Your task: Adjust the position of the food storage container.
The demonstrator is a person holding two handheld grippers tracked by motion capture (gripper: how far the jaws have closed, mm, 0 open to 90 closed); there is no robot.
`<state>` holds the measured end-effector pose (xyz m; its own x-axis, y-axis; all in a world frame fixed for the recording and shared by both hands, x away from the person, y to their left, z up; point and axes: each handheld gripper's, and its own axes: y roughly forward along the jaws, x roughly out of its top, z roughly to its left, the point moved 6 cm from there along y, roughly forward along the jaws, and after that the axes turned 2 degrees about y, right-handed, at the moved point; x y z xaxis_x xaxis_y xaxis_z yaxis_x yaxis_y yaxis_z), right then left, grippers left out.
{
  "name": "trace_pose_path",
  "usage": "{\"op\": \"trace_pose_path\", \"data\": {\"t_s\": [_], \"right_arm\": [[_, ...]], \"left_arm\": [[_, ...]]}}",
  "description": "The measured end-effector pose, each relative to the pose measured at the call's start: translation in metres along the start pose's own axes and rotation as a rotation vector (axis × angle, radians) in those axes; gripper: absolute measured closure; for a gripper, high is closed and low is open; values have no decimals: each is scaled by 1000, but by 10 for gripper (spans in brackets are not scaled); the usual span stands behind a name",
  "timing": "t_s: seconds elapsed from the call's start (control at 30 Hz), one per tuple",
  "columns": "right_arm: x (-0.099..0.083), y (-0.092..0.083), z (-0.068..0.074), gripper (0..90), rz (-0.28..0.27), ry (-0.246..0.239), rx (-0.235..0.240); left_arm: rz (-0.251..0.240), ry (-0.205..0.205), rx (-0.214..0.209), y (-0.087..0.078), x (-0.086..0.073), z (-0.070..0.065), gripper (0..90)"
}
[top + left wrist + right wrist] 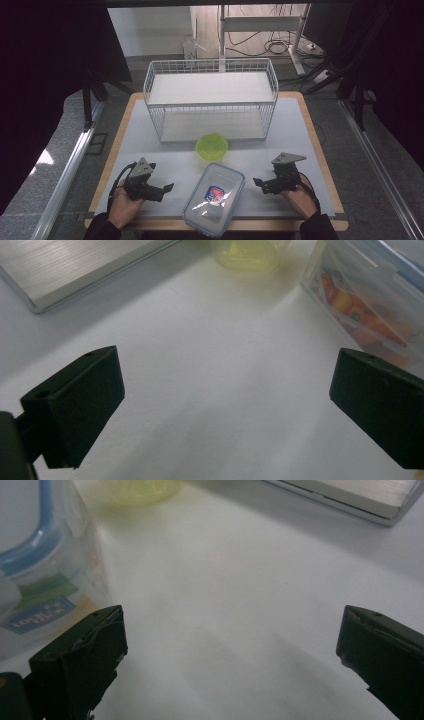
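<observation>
High view: both hand-held grippers, left hand-held gripper and right hand-held gripper, gape wide and empty beside the lidded container, probably about to grasp it.

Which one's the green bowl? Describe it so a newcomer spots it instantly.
Start at the white wire basket at the back of the table. Directly in front of its lower shelf sits the small bowl, just beyond the clear lidded box. It is the only round, translucent lime-green thing there.
</observation>
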<state>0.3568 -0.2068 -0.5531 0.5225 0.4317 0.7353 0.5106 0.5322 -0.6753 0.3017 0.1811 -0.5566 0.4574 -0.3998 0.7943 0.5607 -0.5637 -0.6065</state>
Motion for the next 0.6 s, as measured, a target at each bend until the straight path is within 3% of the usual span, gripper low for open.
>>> {"op": "trace_pose_path", "data": {"t_s": [0.4, 0.47, 0.6], "right_arm": [[-3, 1, -3, 0, 34, -1, -11], [-3, 1, -3, 0, 40, -1, -17], [-3, 1, -3, 0, 41, -2, -22]], "left_arm": [[11, -6, -25, 0, 1, -5, 11], [-3, -28, -58, -1, 3, -7, 14], [-13, -21, -55, -4, 6, -12, 96]]}}
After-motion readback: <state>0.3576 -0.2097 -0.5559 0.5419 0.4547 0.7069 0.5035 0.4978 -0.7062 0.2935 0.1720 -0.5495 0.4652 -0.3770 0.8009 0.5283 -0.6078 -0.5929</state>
